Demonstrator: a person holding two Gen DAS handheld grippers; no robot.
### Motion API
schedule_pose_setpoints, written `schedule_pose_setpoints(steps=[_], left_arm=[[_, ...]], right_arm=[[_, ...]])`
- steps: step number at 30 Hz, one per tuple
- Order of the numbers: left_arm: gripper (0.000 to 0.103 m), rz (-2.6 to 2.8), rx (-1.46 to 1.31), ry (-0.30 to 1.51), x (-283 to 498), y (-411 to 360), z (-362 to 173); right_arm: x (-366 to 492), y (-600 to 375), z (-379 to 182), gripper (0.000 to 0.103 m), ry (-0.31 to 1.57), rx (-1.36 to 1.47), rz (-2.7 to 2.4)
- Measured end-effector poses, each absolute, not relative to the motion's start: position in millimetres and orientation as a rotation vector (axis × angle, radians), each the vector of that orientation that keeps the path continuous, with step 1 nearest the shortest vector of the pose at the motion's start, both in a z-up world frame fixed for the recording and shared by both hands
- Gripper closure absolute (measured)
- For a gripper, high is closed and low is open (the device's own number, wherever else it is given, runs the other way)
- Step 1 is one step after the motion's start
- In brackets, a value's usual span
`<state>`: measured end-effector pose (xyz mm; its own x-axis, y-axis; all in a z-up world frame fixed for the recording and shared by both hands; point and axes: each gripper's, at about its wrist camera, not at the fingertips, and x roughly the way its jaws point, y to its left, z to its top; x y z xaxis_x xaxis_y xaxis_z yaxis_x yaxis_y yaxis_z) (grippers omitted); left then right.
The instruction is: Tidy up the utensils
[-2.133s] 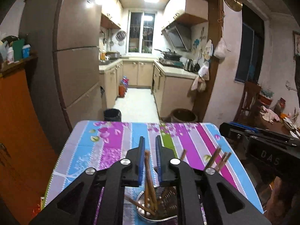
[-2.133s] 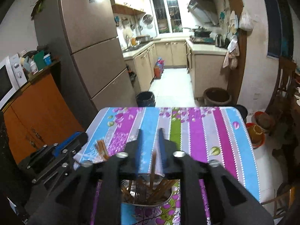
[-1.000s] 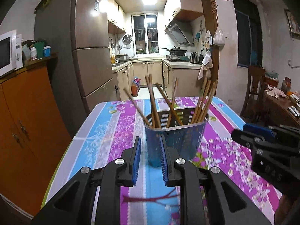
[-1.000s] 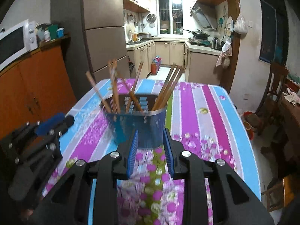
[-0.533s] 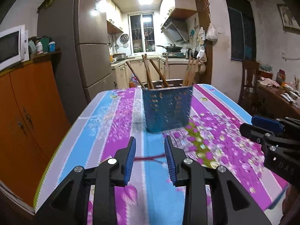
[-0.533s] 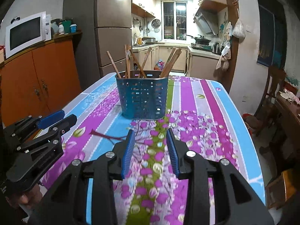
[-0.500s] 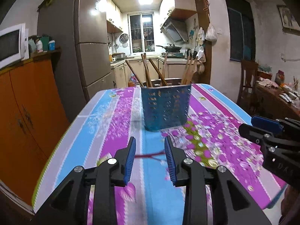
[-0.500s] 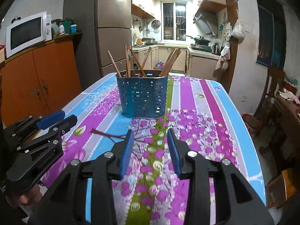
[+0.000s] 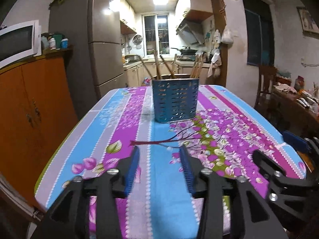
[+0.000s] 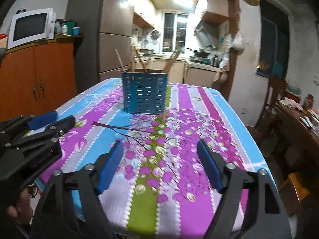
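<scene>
A blue perforated utensil holder [image 9: 175, 100] stands upright near the far end of the table, with several wooden chopsticks [image 9: 157, 65] sticking out of it. It also shows in the right wrist view [image 10: 144, 93], with its chopsticks [image 10: 139, 60]. My left gripper [image 9: 159, 151] is open and empty, low over the near part of the table, well short of the holder. My right gripper [image 10: 159, 145] is wide open and empty, also over the near part. Each gripper shows at the edge of the other's view: the right gripper [image 9: 287, 155] and the left gripper [image 10: 49, 120].
The table has a striped floral cloth [image 9: 229, 131] in blue, purple and green. An orange cabinet [image 9: 30, 103] with a microwave [image 10: 30, 26] stands left, a fridge [image 9: 105, 45] behind it. A wooden chair [image 10: 275, 91] and a cluttered side table [image 9: 299, 103] stand right.
Both grippers have pulled back from the holder toward the near table edge and opened wider, the right one most. The holder with the chopsticks has stayed in place.
</scene>
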<state>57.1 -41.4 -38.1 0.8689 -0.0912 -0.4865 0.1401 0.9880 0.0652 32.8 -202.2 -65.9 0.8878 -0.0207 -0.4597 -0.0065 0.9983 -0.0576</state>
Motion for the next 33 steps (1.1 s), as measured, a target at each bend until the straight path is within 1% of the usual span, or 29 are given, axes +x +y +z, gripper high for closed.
schedule_pose_setpoints(steps=[2,4,6,12,14,19,27,33], left_arm=[[0.04,-0.093,0.097,0.498,53.3,-38.9,-38.5],[0.033,-0.073,0.103,0.477,48.7,-37.4,-36.1],[0.03,-0.057,0.111,0.46,44.9,-37.7,-33.8],[0.017,-0.026,0.137,0.438,35.3,-40.5,-30.0],[0.011,-0.012,0.148,0.434,33.9,-41.2,-28.8],[0.005,0.015,0.158,0.429,32.4,-40.8,-24.6],[0.005,0.038,0.167,0.433,26.9,-40.0,-21.7],[0.005,0.025,0.114,0.429,21.1,-34.7,-20.0]], right_arm=[[28.0,-207.8,-67.6,0.017,0.473,-0.029,-0.027],[25.7,-213.7,-67.7,0.013,0.475,0.008,-0.036],[24.5,-217.9,-66.3,0.005,0.465,0.031,-0.052],[23.8,-217.6,-63.4,0.005,0.474,0.008,-0.075],[21.3,-217.7,-60.5,0.005,0.453,0.0,-0.091],[17.5,-220.9,-56.2,0.005,0.437,-0.002,-0.144],[12.2,-218.1,-54.1,0.005,0.399,-0.046,-0.19],[9.3,-213.2,-52.2,0.005,0.384,-0.068,-0.177]])
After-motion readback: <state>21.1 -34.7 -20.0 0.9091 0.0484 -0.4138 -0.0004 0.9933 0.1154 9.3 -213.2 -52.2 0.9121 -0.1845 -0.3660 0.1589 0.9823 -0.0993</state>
